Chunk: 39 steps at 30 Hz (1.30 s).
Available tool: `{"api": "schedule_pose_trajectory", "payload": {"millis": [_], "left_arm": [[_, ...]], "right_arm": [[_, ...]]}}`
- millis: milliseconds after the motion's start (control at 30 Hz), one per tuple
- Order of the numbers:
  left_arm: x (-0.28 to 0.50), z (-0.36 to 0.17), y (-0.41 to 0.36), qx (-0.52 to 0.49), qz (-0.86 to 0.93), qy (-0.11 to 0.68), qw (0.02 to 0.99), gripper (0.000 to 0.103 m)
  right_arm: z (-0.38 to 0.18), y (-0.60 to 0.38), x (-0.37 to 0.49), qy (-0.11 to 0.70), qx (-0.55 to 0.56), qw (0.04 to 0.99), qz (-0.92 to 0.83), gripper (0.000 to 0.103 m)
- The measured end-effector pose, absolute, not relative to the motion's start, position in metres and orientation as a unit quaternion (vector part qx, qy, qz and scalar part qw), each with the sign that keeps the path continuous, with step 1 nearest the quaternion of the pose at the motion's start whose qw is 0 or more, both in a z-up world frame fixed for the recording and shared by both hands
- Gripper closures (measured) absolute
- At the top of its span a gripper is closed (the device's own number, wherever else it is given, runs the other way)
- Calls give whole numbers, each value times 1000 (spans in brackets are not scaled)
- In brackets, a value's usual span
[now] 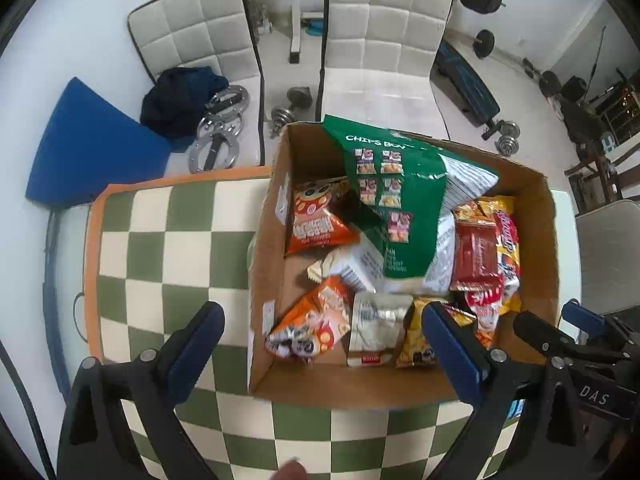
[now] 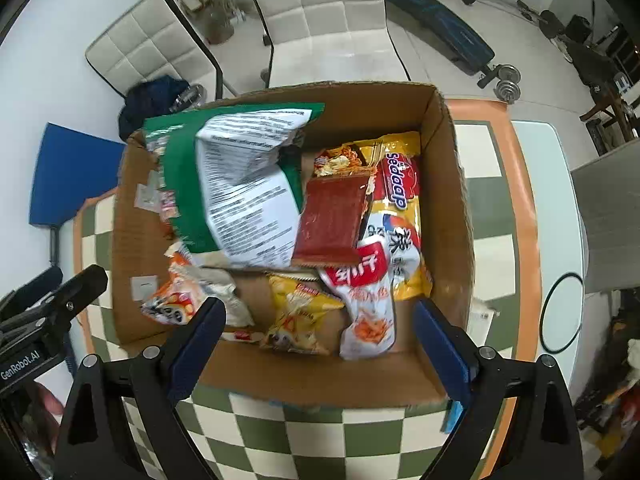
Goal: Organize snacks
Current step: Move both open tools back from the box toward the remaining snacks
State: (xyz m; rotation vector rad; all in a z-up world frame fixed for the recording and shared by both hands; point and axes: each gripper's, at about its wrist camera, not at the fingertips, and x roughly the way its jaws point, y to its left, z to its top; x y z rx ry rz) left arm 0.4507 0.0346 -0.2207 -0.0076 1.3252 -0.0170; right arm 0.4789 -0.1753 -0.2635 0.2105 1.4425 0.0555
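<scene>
Cardboard box (image 2: 452, 208) of snack packets sits on the checkered mat (image 1: 168, 248), both grippers' jaws released above it.

Home gym: dumbbells (image 1: 507, 136), weight bench (image 1: 468, 84).

Both grippers, left gripper (image 1: 322, 344) and right gripper (image 2: 320, 340), are black with blue pads (image 1: 452, 350) and round silver screws (image 2: 151, 352).

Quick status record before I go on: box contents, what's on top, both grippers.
container: cardboard box on checkered mat
top item: large green chips bag, leaning over the other packs
other packs: dark red flat packet, yellow Sedaap noodles, orange snack bag
left gripper: open, empty, at the box's near edge
right gripper: open, empty, at the box's near edge
</scene>
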Motion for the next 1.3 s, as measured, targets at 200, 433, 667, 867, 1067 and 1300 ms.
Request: {"api": "schedule_pose_trajectory", "payload": {"millis": [200, 433, 667, 867, 1067, 1300], "left_arm": [[413, -192, 36, 10, -11, 576, 817, 2], [368, -165, 39, 14, -21, 537, 843, 2], [331, -148, 45, 9, -28, 514, 857, 2], [304, -133, 43, 2, -31, 496, 868, 2], [278, -144, 9, -4, -44, 506, 861, 2], [280, -227, -81, -28, -86, 604, 792, 2]], "right_arm": [[-235, -174, 436, 628, 101, 771, 15, 6], [-200, -163, 379, 587, 87, 805, 8, 6], [-171, -156, 334, 552, 93, 829, 0, 6], [-154, -164, 300, 531, 117, 839, -5, 6], [-167, -220, 275, 539, 169, 825, -21, 6], [-227, -325, 254, 591, 190, 781, -71, 6]]}}
